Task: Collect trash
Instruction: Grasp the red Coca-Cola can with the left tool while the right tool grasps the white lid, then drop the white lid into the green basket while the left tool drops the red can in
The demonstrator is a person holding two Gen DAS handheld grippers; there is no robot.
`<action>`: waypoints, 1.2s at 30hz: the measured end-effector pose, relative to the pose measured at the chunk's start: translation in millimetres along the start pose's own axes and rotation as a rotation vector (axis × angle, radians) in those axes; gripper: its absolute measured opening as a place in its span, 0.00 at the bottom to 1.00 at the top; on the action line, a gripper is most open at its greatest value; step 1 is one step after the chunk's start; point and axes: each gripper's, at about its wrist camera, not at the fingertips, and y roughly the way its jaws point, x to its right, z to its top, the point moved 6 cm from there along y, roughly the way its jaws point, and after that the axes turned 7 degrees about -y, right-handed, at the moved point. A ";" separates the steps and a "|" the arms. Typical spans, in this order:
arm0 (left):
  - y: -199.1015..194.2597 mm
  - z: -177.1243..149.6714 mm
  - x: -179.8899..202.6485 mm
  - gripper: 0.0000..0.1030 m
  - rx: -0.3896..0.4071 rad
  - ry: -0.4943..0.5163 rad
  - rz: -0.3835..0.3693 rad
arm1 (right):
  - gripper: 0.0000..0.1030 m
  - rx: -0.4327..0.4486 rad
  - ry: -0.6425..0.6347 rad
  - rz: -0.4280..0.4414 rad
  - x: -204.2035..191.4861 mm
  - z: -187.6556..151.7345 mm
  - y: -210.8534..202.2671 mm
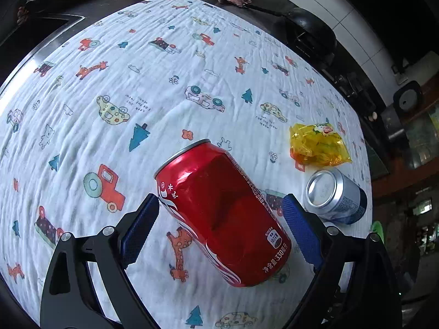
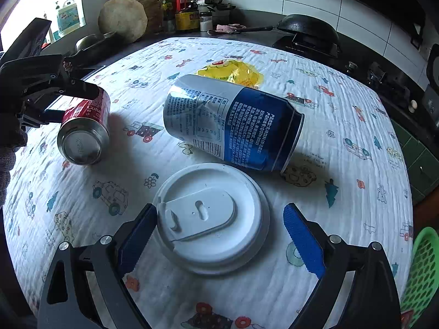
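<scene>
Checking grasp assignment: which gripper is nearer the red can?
Left. The left gripper straddles the red can, jaws open on either side of it. The right gripper sits around the white lid, well across the cloth from that can.

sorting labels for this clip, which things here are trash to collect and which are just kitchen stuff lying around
Trash to collect:
red cola can
blue and white can
yellow snack wrapper
white cup lid
green basket, probably for the trash

Just lying about:
black wok
round chopping block
sauce bottles
pink rag
</scene>
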 end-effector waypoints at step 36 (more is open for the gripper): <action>18.1 -10.6 1.5 0.82 -0.064 -0.014 -0.047 | 0.74 0.021 0.000 0.009 -10.3 -5.3 -15.6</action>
